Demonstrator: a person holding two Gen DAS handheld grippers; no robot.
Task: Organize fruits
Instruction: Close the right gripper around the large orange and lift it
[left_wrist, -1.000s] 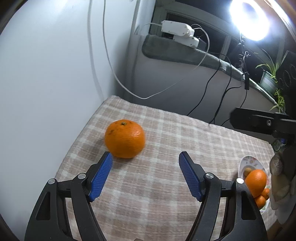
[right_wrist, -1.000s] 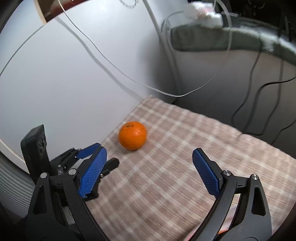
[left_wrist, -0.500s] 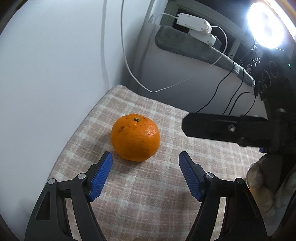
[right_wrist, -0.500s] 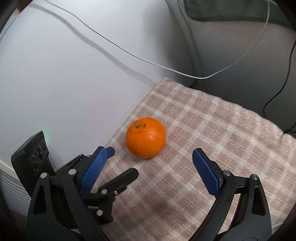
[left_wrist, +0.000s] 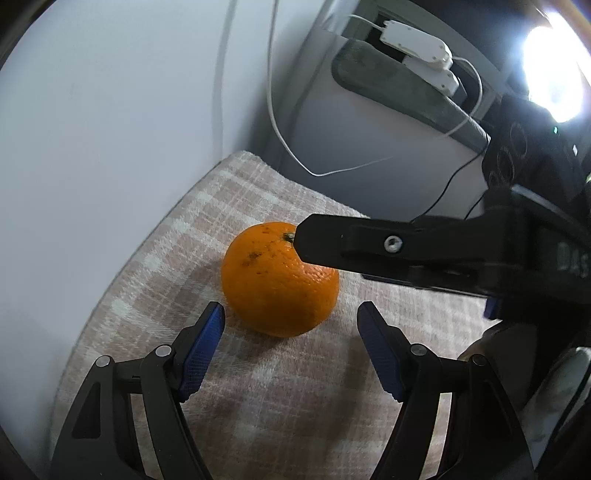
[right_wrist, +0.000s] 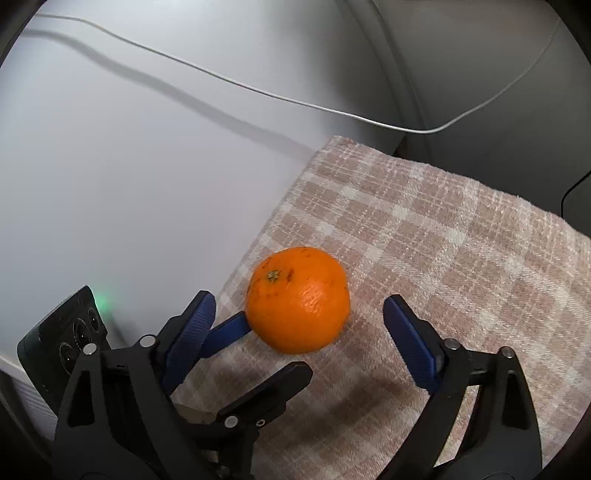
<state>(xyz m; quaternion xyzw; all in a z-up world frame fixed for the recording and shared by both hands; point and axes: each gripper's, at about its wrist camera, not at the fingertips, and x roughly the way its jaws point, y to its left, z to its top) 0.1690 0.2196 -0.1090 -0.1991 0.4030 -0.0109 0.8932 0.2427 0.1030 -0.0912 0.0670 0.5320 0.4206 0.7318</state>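
A round orange fruit (right_wrist: 297, 300) sits mid-frame on a pink-and-white checked cloth (right_wrist: 443, 236); left gripper (left_wrist: 290, 345) released, right gripper (right_wrist: 299, 332) closing, neither grasping it.

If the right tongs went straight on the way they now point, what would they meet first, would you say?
Most likely the orange, which lies just ahead between the closing right tongs, untouched by them; the left tongs crowd in alongside, so depth is uncertain.

The orange (left_wrist: 279, 284) lies on the cloth (left_wrist: 280, 391) beside the wall (left_wrist: 110, 129).
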